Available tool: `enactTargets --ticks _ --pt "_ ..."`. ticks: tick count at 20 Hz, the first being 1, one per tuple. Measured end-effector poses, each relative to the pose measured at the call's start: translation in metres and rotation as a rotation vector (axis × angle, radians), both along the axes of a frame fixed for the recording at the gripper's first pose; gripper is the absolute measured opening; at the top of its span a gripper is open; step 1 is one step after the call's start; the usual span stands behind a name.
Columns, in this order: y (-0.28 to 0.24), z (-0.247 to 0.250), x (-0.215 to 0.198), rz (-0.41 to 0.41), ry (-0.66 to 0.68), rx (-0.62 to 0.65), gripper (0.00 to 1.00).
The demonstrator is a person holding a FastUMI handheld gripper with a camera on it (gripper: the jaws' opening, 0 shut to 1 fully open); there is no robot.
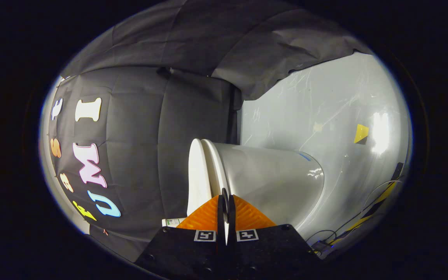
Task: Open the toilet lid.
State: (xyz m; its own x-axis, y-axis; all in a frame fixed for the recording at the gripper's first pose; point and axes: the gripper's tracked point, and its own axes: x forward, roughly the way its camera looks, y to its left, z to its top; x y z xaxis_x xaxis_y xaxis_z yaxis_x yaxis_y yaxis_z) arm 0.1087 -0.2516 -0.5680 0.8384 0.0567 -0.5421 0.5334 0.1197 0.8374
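Hand-held gripper (226, 202) fingers pressed together, nothing between — tips right at toilet lid (197, 175) edge. Lid down on toilet bowl (270, 179), view rolled sideways — long axis runs away from fingers.

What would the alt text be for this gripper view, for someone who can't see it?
The gripper, its two orange fingers nearly shut, points at the rim of a white toilet just ahead. The toilet lid lies closed against the seat, and the camera is rolled sideways. Cables lie on the glossy grey floor.
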Motion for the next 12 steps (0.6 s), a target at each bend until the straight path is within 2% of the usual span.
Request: enactTargets --ticks 4,9,12 --pt "0.003 0.012 0.002 0.027 -0.013 -0.050 0.05" --pt "0.021 0.072 0.020 0.129 -0.107 -0.174 0.05" --pt "0.030 0.100 0.026 0.153 -0.145 -0.262 0.05"
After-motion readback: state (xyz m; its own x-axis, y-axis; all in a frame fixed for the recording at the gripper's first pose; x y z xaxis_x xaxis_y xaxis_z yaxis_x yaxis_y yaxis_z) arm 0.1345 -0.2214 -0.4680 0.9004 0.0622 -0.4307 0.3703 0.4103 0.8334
